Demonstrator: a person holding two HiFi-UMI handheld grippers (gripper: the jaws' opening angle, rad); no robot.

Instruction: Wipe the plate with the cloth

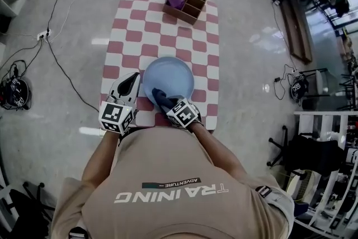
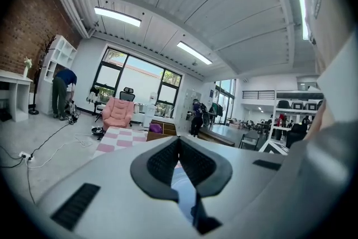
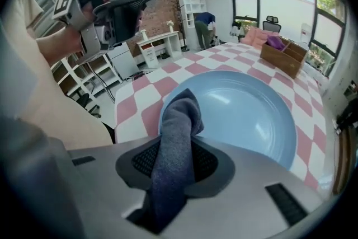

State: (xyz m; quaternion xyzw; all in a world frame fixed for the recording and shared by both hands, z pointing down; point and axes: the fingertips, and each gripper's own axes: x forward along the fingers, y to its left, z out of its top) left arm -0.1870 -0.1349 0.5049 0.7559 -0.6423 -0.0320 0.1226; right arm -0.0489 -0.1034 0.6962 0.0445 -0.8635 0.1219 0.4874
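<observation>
A light blue plate (image 1: 170, 74) lies on the red-and-white checked table (image 1: 140, 31), near its front edge. My right gripper (image 1: 160, 96) points steeply down at the plate's near rim, shut on a dark grey-blue cloth (image 1: 163, 100). In the right gripper view the cloth (image 3: 178, 131) sticks up between the pads and hangs over the near-left rim of the plate (image 3: 246, 115). My left gripper (image 1: 133, 79) hovers just left of the plate, nearly level. Its jaws meet at the tips with nothing between them (image 2: 179, 145). The right gripper view shows it raised above the table (image 3: 126, 3).
A wooden compartment box (image 1: 185, 3) with a purple cloth (image 1: 176, 1) in it stands at the table's far right. Cables and a power strip (image 1: 42, 36) lie on the floor to the left. Chairs and racks stand on the right.
</observation>
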